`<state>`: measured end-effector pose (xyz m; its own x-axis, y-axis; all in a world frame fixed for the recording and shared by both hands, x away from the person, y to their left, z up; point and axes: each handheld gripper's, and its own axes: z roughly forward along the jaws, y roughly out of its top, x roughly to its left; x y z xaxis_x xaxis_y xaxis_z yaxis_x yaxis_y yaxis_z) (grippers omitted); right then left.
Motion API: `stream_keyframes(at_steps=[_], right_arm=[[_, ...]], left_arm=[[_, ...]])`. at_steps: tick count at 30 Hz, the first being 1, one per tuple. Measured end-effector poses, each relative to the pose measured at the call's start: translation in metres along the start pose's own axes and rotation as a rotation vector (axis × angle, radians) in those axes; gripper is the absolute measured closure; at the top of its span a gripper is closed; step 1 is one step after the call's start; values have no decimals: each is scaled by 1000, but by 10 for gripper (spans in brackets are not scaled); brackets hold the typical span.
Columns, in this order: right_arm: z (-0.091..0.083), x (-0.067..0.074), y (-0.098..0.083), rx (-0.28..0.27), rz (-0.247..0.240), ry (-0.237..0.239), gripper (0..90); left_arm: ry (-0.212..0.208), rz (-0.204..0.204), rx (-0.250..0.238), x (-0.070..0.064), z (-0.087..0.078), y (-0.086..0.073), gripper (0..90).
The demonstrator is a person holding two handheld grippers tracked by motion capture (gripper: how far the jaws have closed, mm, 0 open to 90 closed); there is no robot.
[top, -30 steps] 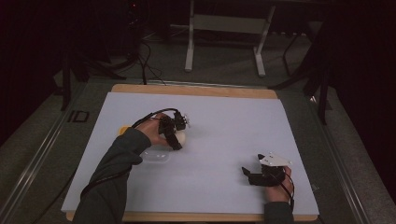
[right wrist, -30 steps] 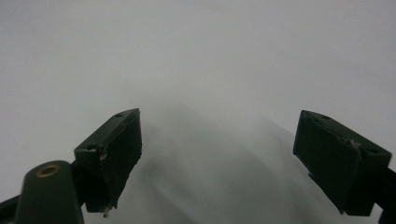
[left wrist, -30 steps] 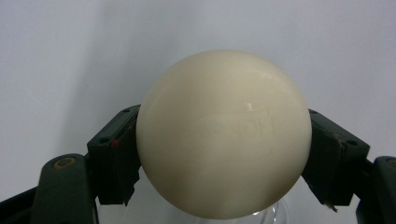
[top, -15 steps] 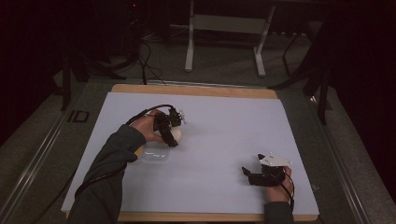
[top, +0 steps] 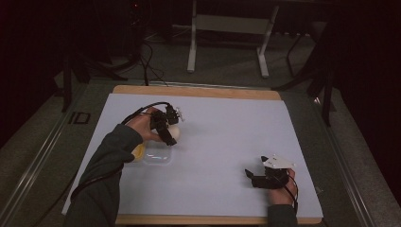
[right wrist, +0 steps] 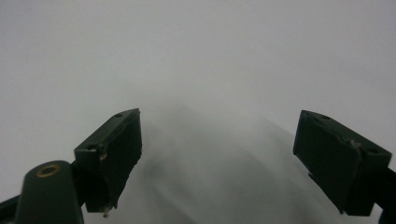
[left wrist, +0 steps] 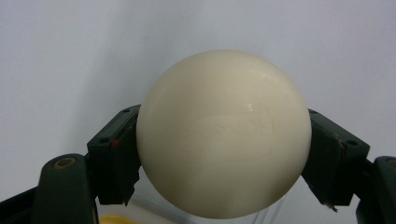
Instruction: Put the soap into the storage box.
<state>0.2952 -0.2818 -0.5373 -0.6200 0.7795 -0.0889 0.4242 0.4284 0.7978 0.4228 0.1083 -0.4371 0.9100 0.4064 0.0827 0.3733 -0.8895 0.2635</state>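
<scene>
Left gripper view: I have the left claw [left wrist: 224, 154] pinching a smooth cream-white ball [left wrist: 224, 135] above the white table [left wrist: 70, 56], beside a clear plastic tray [top: 158, 158]. Step in hand, I judge: carrying. Next: place it without rolling. Right claw [right wrist: 219, 158] rests spread, holding nothing.

High view overhead; claw views close, sharing table [top: 222, 142].
</scene>
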Motion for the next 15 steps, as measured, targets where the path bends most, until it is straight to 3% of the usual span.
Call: stream_keyframes(at_steps=[7,15], right_arm=[[0,0,0,1,-1,0,153],[0,0,0,-2,2,0,153]], left_arm=[[20,-10,1,4,-5,-4,233],[16,-36,5,10,-9,-12,233]])
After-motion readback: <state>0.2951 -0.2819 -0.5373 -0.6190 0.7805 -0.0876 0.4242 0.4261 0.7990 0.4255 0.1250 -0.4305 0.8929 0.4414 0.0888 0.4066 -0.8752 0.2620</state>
